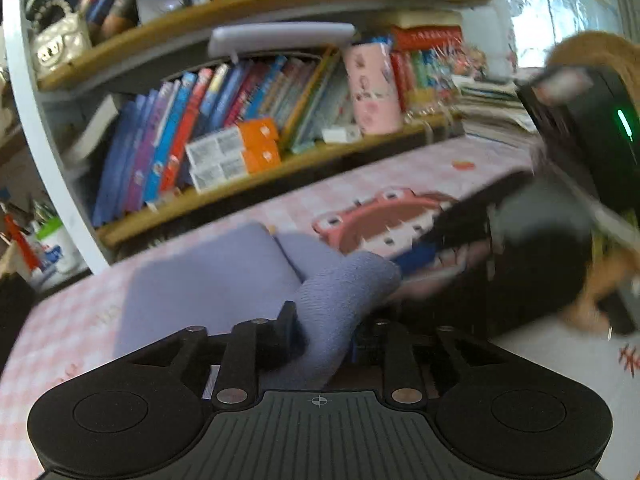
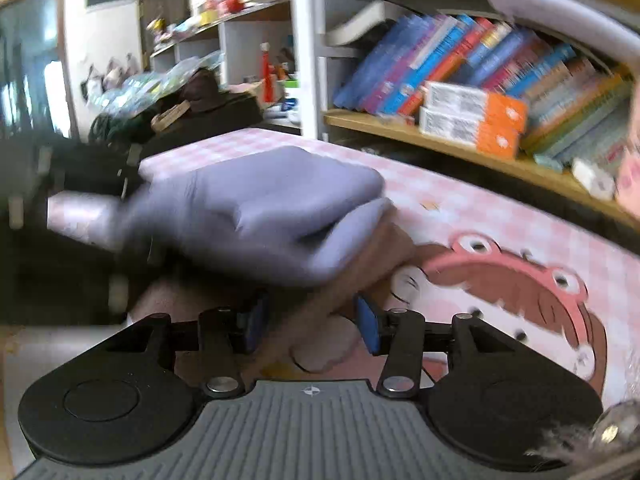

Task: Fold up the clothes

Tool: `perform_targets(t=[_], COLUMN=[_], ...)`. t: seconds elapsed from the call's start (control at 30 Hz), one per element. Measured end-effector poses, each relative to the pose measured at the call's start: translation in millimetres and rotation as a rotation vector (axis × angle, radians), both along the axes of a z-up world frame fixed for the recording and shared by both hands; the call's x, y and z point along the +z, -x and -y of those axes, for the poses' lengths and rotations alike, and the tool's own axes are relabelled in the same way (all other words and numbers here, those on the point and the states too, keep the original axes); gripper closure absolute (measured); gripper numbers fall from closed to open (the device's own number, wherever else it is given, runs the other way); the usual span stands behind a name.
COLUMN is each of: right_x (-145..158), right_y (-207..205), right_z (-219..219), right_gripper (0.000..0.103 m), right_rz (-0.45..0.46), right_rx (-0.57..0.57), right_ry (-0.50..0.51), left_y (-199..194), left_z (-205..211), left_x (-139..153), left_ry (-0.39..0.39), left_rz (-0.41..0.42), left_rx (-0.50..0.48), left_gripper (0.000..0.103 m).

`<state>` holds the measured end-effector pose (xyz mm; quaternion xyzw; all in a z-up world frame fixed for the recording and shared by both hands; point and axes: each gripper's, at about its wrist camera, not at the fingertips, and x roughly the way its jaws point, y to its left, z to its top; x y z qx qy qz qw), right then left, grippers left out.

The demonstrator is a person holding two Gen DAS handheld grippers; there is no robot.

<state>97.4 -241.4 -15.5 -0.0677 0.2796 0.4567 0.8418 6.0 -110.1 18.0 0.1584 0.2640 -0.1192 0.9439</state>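
left gripper (image 1: pixel 326 336) clamped; right gripper (image 2: pixel 312 326) agape

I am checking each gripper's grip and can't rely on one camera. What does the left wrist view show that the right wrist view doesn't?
Only the left wrist view shows the left gripper shut on a bunched part of the lavender garment, and the right gripper's black body with a green light.

Only the right wrist view shows the right gripper open, its blue pads apart with no cloth between them.

Both show the garment on the pink checked tablecloth, the cartoon print and the bookshelf behind.
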Motion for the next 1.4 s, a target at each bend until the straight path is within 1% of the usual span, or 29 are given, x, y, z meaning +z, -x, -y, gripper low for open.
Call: perform_targets(t=[0.1, 0.17, 0.2, 0.27, 0.33, 0.47, 0.5, 0.53, 0.57, 0.6, 0.63, 0.67, 0.7, 0.8, 0.83, 0.87, 0.93, 1.03, 1.07, 1.17, 1.23, 1.27, 1.3, 1.37, 1.4], right_x=[-6, -8, -7, -6, -6, -3, -4, -5, -6, -7, -8, -9, -10, -11, -11, -11, -11, -12, -12, -11, -10, -9, -10, -11, -11], right_y=[-17, -22, -22, -22, -23, -25, -26, -27, -28, -29, -29, -30, -29, -28, -27, -27, -26, -26, -26, -27, -30, -32, -34, -37, -37], right_z=[13, 16, 16, 17, 18, 29, 32, 32, 32, 33, 33, 32, 31, 28, 27, 26, 25, 26, 26, 29, 34, 37, 39, 42, 42], right_gripper=[0.058, 0.058, 0.058, 0.058, 0.058, 0.058, 0.061, 0.065, 0.073, 0.079, 0.082, 0.087, 0.09, 0.09, 0.09, 0.09, 0.09, 0.09, 0.09, 0.09, 0.089, 0.086, 0.078, 0.073, 0.072], right_rz=[-0.134, -0.18, -0.187, -0.195, -0.203, -0.225, -0.235, -0.245, -0.255, -0.265, -0.275, -0.276, -0.277, -0.28, -0.281, -0.279, -0.277, -0.28, -0.282, -0.282, -0.284, -0.293, -0.305, -0.324, -0.328], right_rx=[-0.022, -0.028, -0.03, -0.033, -0.036, -0.067, -0.079, -0.084, -0.088, -0.091, -0.095, -0.099, -0.102, -0.096, -0.091, -0.09, -0.088, -0.088, -0.089, -0.107, -0.133, -0.147, -0.157, -0.169, -0.171], right_ry=[-0.068, -0.095, -0.099, -0.102, -0.106, -0.14, -0.151, -0.155, -0.158, -0.161, -0.164, -0.159, -0.154, -0.149, -0.15, -0.148, -0.146, -0.151, -0.152, -0.157, -0.172, -0.189, -0.202, -0.218, -0.219], left_y=[5, 8, 10, 15, 21, 37, 39, 41, 42, 43, 46, 48, 51, 59, 60, 60, 62, 70, 70, 67, 67, 68, 68, 71, 73], left_z=[2, 4, 5, 5, 5, 12, 14, 17, 20, 23, 25, 25, 26, 25, 27, 30, 37, 49, 49, 45, 41, 37, 33, 25, 20], left_x=[-4, -4, -4, -1, 2, -3, -5, -8, -11, -14, -14, -11, -8, 0, -3, -8, -24, -42, -43, -35, -26, -21, -15, -3, 4], left_ry=[-0.04, -0.065, -0.066, -0.061, -0.06, -0.131, -0.153, -0.179, -0.217, -0.251, -0.27, -0.275, -0.277, -0.271, -0.296, -0.325, -0.402, -0.523, -0.53, -0.492, -0.441, -0.407, -0.372, -0.281, -0.23], left_rz=[0.029, 0.048, 0.055, 0.067, 0.081, 0.144, 0.146, 0.149, 0.155, 0.163, 0.178, 0.192, 0.204, 0.218, 0.195, 0.172, 0.137, 0.166, 0.165, 0.137, 0.111, 0.098, 0.085, 0.062, 0.057], left_rx=[-0.008, -0.015, -0.017, -0.031, -0.048, -0.083, -0.083, -0.081, -0.071, -0.064, -0.067, -0.066, -0.068, -0.106, -0.133, -0.157, -0.189, -0.226, -0.227, -0.233, -0.239, -0.247, -0.255, -0.28, -0.296], left_gripper=[0.075, 0.075, 0.074, 0.068, 0.064, 0.063, 0.065, 0.076, 0.085, 0.086, 0.087, 0.088, 0.088, 0.089, 0.088, 0.085, 0.081, 0.081, 0.081, 0.078, 0.074, 0.071, 0.069, 0.055, 0.054])
